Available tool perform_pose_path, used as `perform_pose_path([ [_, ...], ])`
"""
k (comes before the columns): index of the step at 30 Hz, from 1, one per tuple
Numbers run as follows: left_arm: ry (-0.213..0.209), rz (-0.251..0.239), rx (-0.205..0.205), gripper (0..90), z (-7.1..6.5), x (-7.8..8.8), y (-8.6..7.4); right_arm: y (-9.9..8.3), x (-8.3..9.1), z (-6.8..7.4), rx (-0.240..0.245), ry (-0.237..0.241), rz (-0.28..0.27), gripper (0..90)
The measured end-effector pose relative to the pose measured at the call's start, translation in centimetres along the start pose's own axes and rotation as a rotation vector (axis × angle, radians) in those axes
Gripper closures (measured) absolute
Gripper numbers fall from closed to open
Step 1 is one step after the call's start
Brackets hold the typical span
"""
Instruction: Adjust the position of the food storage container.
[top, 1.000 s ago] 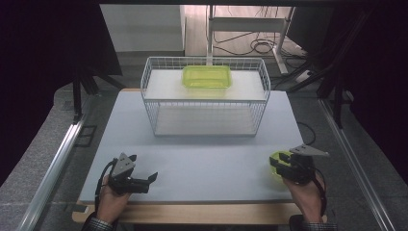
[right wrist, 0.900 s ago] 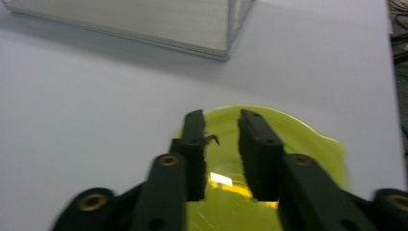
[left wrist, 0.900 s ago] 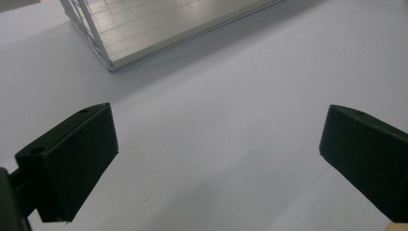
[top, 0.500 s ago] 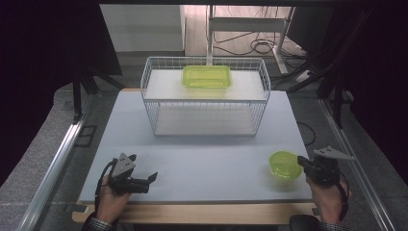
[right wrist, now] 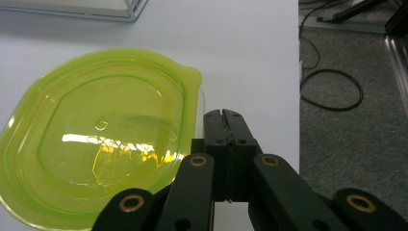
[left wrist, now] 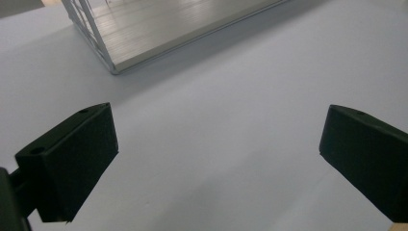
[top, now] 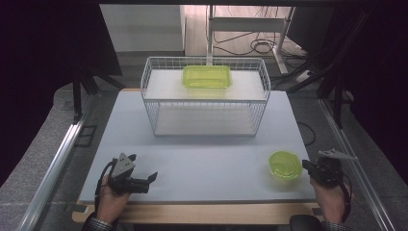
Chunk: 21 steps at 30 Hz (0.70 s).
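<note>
Starting at the right gripper point(right wrist: 224, 115), we see its fingers point(right wrist: 235, 126) clenched flat against each other with nothing between them; they have just been closing, and they met on air. Their tips sit just beside the tabbed rim of the round green lid point(right wrist: 103, 132), on the side nearer the right edge of the surface point(top: 202, 166), and we cannot tell whether they brush that rim. In the high view the right gripper point(top: 308, 167) hangs at the right edge of the surface near its front corner, with the lid point(top: 284, 164) lying flat just inside that edge.

Moving to the left gripper point(left wrist: 219, 159), we find its fingers point(left wrist: 72, 161) released and standing wide apart over bare surface, holding nothing. From above, this gripper point(top: 151, 179) rests near the front left corner, held in the person's left hand point(top: 111, 204).

Farther out, a white wire basket point(top: 204, 98) stands toward the back edge of the surface, well apart from both grippers. A rectangular green container point(top: 206, 76) lies on top of it, toward its far side.
</note>
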<state>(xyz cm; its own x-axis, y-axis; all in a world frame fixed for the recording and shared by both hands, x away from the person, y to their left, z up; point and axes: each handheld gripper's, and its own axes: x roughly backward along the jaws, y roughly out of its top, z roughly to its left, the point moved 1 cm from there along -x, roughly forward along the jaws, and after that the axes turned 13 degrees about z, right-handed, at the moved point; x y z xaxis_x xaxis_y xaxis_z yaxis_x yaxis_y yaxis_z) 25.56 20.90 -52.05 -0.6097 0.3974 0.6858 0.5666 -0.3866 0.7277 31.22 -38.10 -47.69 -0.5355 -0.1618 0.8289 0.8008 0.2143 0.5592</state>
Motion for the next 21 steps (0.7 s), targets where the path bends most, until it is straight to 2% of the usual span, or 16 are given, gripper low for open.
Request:
perform_pose_path([
  [5, 0.001, 0.004, -0.003, 0.0, 0.0, -0.1, 0.0, 0.0, -0.2, 0.5, -0.009, 0.024, 0.009, 89.2],
  [15, 0.002, 0.006, -0.005, 0.0, -0.1, -0.1, 0.0, 0.2, -0.9, 3.3, 0.043, 0.078, 0.039, 89.1],
  [21, 0.001, 0.011, -0.009, 0.0, -0.1, -0.2, 0.0, 0.4, -1.4, 5.3, 0.078, 0.134, 0.048, 89.1],
])
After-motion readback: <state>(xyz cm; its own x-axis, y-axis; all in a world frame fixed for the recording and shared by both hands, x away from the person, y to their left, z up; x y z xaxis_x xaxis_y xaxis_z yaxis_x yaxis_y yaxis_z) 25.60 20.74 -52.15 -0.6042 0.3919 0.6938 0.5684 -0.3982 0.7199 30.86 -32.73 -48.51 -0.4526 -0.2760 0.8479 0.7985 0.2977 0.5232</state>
